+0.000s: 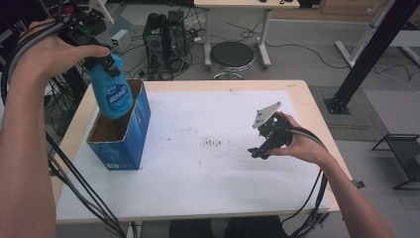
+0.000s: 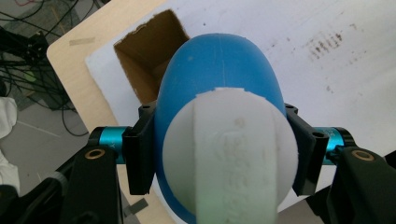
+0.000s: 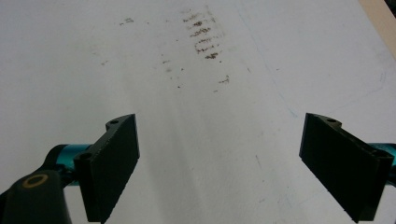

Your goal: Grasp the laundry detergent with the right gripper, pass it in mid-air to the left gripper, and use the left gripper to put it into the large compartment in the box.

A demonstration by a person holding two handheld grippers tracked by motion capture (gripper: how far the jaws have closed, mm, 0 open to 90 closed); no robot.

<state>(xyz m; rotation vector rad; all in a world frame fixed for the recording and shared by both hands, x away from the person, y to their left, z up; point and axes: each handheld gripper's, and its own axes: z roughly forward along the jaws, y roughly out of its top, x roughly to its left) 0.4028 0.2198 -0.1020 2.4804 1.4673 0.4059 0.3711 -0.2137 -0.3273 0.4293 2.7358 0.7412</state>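
A blue bottle [image 1: 113, 94] with a white cap hangs bottom-down over the open top of a blue cardboard box [image 1: 121, 131] at the table's left. My left gripper [image 1: 106, 64] is shut on it near the cap end. In the left gripper view the bottle [image 2: 219, 74] sits between both black pads, its white cap [image 2: 231, 163] nearest the camera, and the box's brown inside [image 2: 147, 53] lies beyond. My right gripper [image 1: 261, 148] hovers low over the white sheet at the right, open, with nothing between its jaws [image 3: 219, 158].
A white sheet [image 1: 208, 163] covers most of the wooden table [image 1: 302, 94]; dark smudges [image 1: 215, 143] mark its middle. Cables trail from both grippers over the near table edge. On the floor beyond stand a black stool [image 1: 232, 55] and a computer tower [image 1: 166, 34].
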